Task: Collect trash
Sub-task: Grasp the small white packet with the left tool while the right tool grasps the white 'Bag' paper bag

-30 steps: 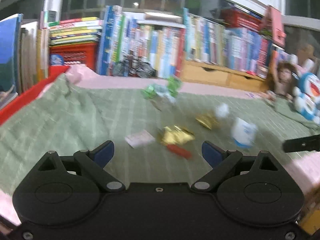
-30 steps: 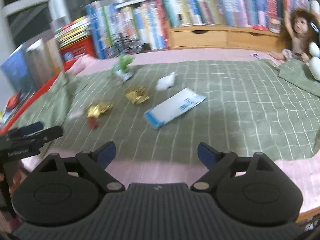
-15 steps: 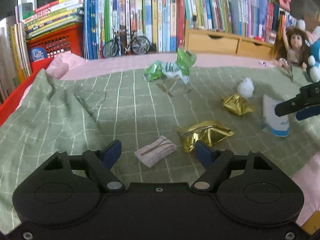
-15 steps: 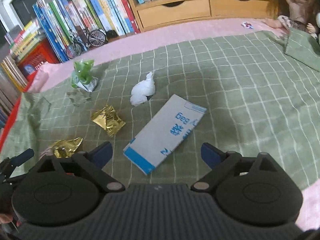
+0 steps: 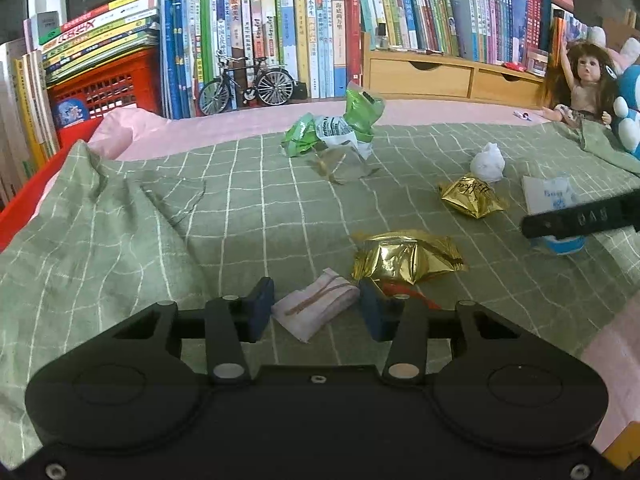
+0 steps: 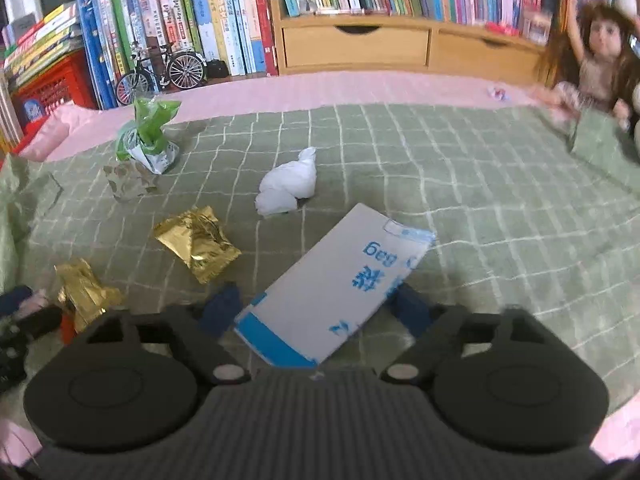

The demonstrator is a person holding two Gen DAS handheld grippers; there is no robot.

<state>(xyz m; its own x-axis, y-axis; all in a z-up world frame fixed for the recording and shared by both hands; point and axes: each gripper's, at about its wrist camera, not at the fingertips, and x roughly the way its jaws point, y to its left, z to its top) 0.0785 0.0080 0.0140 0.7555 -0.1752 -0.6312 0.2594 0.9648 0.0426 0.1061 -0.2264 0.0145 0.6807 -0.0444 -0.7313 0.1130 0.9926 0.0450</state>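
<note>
Trash lies on a green checked blanket (image 5: pixel 240 220). My left gripper (image 5: pixel 316 306) is low over it, jaws closing, with a small white folded wrapper (image 5: pixel 320 300) between the blue pads; they do not visibly press it. A gold foil wrapper (image 5: pixel 406 258) lies just beyond, with a second gold wrapper (image 5: pixel 472 196), a white tissue ball (image 5: pixel 487 162) and a green wrapper (image 5: pixel 336 128) farther off. My right gripper (image 6: pixel 316 308) is closing around the near end of a white-and-blue bag (image 6: pixel 340 284), with the pads still beside its edges.
Books (image 5: pixel 280 32), a model bicycle (image 5: pixel 244 84) and wooden drawers (image 5: pixel 420 76) line the far edge. A red crate (image 5: pixel 104 84) stands at the left, a doll (image 5: pixel 580 76) at the right. A clear crumpled wrapper (image 6: pixel 128 182) lies near the green one.
Both grippers came forward and down to the blanket. The left jaws narrowed around the white wrapper; the right jaws narrowed around the white-and-blue bag.
</note>
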